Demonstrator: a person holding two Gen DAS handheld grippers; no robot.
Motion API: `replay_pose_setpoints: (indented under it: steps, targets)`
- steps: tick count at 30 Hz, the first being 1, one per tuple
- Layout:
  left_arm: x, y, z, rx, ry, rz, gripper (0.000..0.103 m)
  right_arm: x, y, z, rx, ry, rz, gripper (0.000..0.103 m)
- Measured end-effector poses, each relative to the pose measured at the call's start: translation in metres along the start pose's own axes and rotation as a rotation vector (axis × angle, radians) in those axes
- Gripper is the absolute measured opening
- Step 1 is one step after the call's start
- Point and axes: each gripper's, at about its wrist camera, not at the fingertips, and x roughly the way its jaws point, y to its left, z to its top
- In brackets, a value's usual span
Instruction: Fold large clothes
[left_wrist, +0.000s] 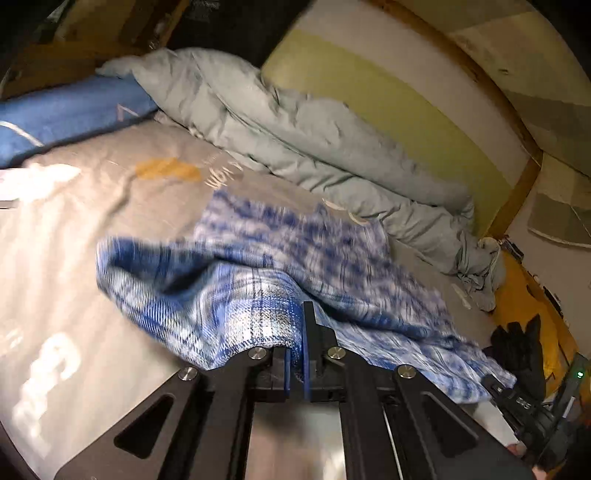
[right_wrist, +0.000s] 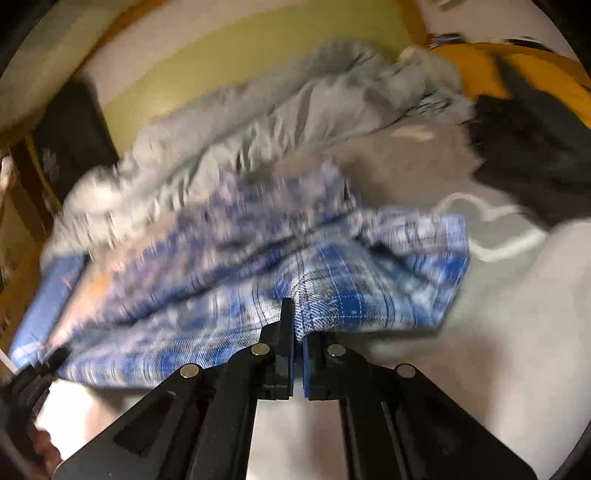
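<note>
A blue and white plaid garment lies bunched on the grey printed bed sheet. My left gripper is shut on the plaid garment's near edge, cloth pinched between its blue pads. In the right wrist view the same garment spreads across the sheet, blurred by motion. My right gripper is shut on another part of its near edge. The right gripper's body shows at the lower right of the left wrist view.
A crumpled grey-green duvet lies along the far side of the bed against a yellow and white headboard. A blue pillow lies at the far left. Dark clothing and a yellow item lie at the right.
</note>
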Motion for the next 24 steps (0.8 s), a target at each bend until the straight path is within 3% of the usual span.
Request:
replay_pose_setpoints:
  steps: [7,12,18,24]
  targets:
    - [-0.105,0.002,-0.049,0.088,0.015,0.03,0.005,-0.106,-0.002,-0.048,-0.099,0.023,-0.06,0.002]
    - [-0.145,0.007,-0.073,0.133,0.046,0.044,0.005,-0.147,-0.005,-0.076,-0.195,0.048,-0.023,0.002]
    - [-0.156,0.004,-0.089,0.186,0.113,0.091,0.005,-0.166,-0.002,-0.083,-0.266,0.043,-0.026,0.002]
    - [-0.119,-0.001,-0.037,0.112,0.186,0.103,0.006,-0.138,0.018,-0.048,-0.343,0.106,-0.028,0.003]
